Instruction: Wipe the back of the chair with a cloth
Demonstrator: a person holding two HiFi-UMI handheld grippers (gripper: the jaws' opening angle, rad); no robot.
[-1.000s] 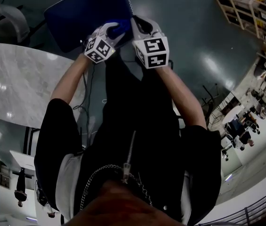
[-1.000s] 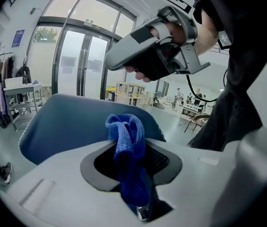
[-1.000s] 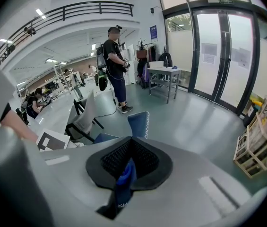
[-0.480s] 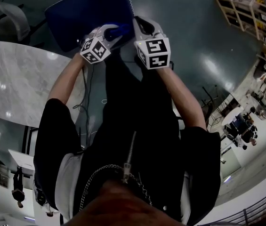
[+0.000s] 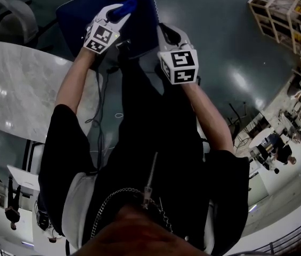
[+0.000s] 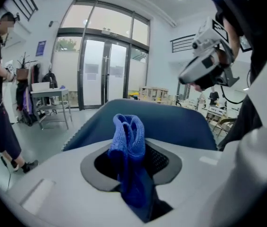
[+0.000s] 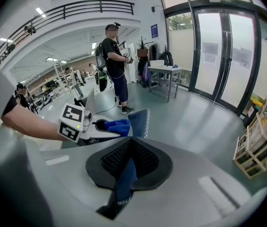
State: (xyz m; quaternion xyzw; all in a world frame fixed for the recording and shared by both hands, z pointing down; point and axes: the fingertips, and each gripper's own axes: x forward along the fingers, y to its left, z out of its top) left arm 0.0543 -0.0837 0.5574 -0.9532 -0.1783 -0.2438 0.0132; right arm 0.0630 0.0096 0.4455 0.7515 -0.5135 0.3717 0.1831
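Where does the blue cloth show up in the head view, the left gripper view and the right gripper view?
Head view: top, left of centre, the blue cloth pokes from the left gripper over the chair back.
Left gripper view: centre, the cloth pinched between the jaws.
Right gripper view: left of centre, at the left gripper's tip.
Shared landmark: the blue chair back, in all three.

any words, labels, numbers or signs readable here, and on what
No text can be read.
Sheets on the glass doors: print too small.
Blue sign on the wall: too small.
Square markers on the left tool and right tool: patterns only, no letters.
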